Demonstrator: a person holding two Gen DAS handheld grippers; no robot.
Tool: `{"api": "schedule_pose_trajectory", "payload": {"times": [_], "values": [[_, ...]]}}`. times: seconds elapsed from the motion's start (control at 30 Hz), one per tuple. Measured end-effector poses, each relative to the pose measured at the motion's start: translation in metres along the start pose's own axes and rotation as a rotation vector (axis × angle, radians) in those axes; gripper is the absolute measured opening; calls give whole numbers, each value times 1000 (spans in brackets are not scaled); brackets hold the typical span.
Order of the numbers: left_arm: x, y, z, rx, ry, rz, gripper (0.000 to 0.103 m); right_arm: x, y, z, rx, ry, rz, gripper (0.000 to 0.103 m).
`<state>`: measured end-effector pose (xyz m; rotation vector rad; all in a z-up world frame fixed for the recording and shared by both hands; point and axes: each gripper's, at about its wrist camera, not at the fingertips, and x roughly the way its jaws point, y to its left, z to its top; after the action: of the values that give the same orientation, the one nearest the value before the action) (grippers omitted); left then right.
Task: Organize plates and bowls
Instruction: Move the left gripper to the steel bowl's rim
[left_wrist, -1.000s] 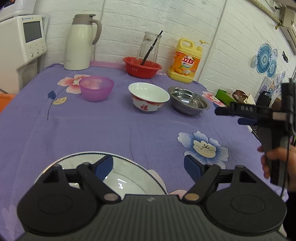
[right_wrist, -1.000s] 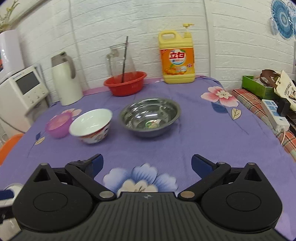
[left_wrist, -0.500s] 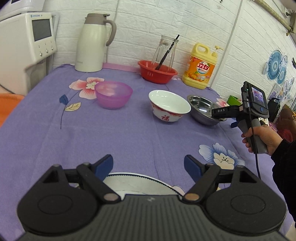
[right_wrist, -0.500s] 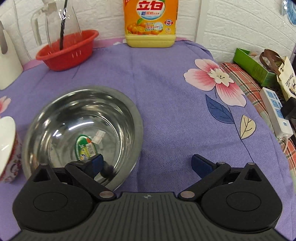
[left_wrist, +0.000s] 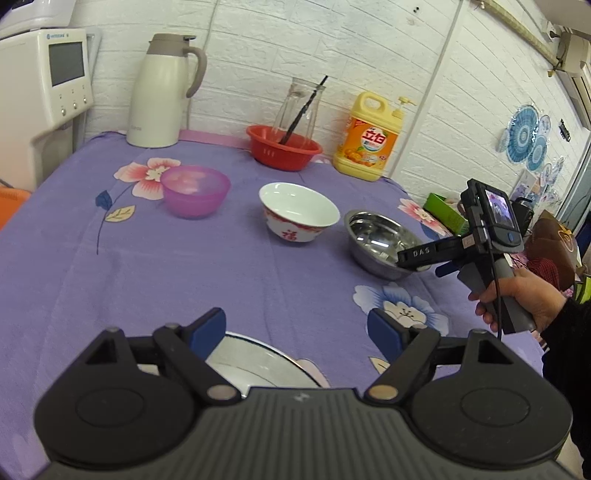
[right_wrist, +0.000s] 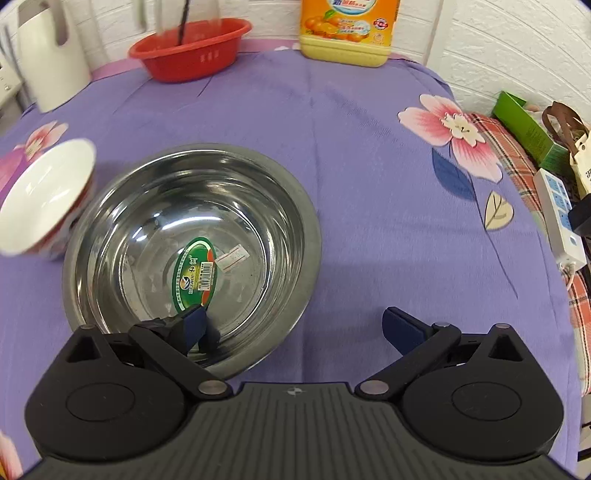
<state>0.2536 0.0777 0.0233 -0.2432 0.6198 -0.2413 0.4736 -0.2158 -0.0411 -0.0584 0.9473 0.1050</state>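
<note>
The plate (left_wrist: 255, 360) is mostly hidden behind the left gripper (left_wrist: 295, 330); only a strip of rim & white inside shows. In the right wrist view the white bowl (right_wrist: 44, 199) is blurred & cut off by the left edge. The soap bottle (right_wrist: 347, 33) loses its top to the upper edge, as does the kettle (right_wrist: 51, 62). Steel bowl (right_wrist: 192, 254): near rim covered by the right gripper (right_wrist: 295, 330); sticker text too small to read.

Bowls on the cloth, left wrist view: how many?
4: purple bowl left, white bowl centre, steel bowl right, red basin at the back. The gripper body may hide more.
</note>
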Motion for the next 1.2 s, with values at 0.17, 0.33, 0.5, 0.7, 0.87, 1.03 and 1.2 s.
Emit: {"api": "schedule_pose_trajectory", "payload": {"times": [0.17,0.33,0.5,0.7,0.87,1.03,1.2], "values": [[-2,-15,-6,17,16,-24,81,-19,8,-34,-39,-11,37,103],[11,-27,8,31,46,-37,81,-45,6,-42,-46,-129,9,103],[47,-33,35,-65,80,-82,81,-56,-4,-49,25,-241,28,103],[116,-49,48,-154,179,-47,81,-34,-11,-57,82,-276,51,103],[160,-54,51,-183,191,0,81,-21,-9,-58,97,-280,74,103],[191,-57,50,-183,212,48,80,-15,-4,-60,41,-303,39,103],[203,-66,47,-143,212,57,80,-15,-4,-63,31,-312,36,103]]}}
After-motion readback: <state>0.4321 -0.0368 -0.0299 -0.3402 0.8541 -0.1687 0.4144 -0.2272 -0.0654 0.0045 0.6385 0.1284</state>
